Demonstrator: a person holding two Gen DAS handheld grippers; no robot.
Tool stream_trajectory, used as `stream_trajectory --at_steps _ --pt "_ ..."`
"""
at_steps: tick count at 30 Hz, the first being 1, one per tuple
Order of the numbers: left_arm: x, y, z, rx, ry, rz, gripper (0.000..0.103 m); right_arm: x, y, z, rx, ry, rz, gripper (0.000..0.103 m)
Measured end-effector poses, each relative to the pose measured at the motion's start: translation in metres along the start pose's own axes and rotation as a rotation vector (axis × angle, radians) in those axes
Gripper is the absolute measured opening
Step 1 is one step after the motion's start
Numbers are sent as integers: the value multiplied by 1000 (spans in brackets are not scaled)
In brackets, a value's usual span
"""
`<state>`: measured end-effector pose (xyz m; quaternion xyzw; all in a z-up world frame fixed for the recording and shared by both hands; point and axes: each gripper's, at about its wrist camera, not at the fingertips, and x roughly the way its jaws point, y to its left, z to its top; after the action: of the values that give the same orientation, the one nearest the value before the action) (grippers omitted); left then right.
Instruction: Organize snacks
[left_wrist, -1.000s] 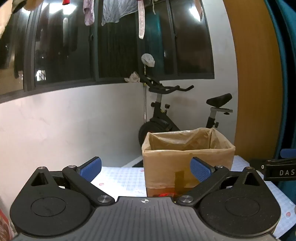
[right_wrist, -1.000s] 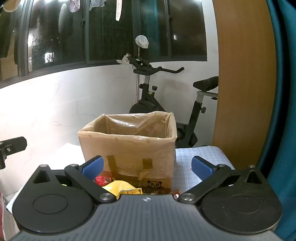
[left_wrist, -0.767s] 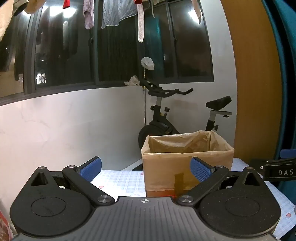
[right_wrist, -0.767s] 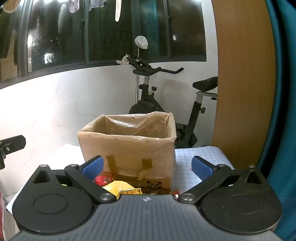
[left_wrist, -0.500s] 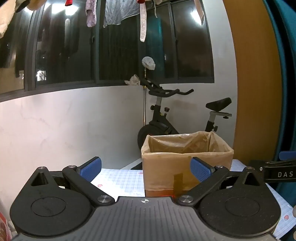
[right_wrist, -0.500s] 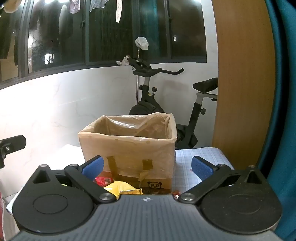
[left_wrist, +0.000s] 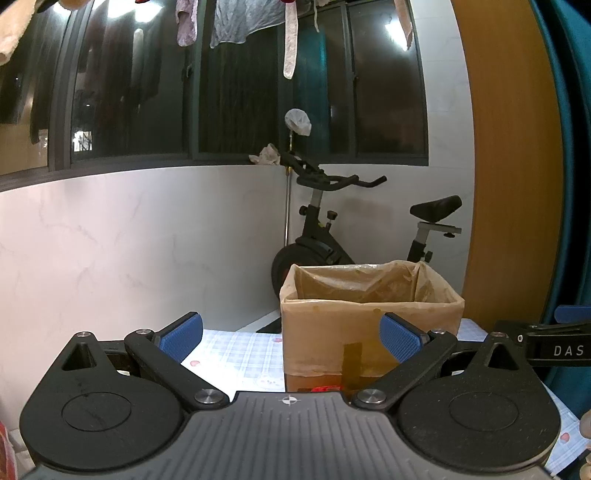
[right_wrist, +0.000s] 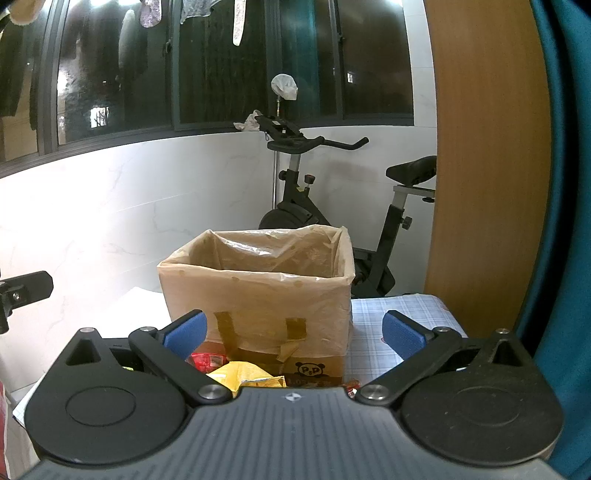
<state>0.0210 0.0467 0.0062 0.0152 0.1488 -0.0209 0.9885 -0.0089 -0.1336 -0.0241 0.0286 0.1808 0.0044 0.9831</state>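
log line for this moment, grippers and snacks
left gripper: open, empty | right gripper: open, empty | yellow snack bag: on table before lined box

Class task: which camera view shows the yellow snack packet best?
The right wrist view: the yellow snack packet lies in front of the cardboard box, partly behind the right gripper. The left wrist view shows none of it, only a red scrap at the box's foot.

The letters "DAS" stand in white on the black right gripper (left_wrist: 554, 347) — cut off at the frame edge. A round panda logo (right_wrist: 309, 370) marks the cardboard box (right_wrist: 258, 310), its letters unreadable.
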Motion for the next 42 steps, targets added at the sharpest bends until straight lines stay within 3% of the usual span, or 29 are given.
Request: stream_trajectory --at_steps 14,42 --pt "-15 -40 -14 31 -14 28 103 0 -1 0 0 0 1 103" --pt "-16 -37 -12 31 -5 16 103 3 -4 -2 -2 8 0 103"
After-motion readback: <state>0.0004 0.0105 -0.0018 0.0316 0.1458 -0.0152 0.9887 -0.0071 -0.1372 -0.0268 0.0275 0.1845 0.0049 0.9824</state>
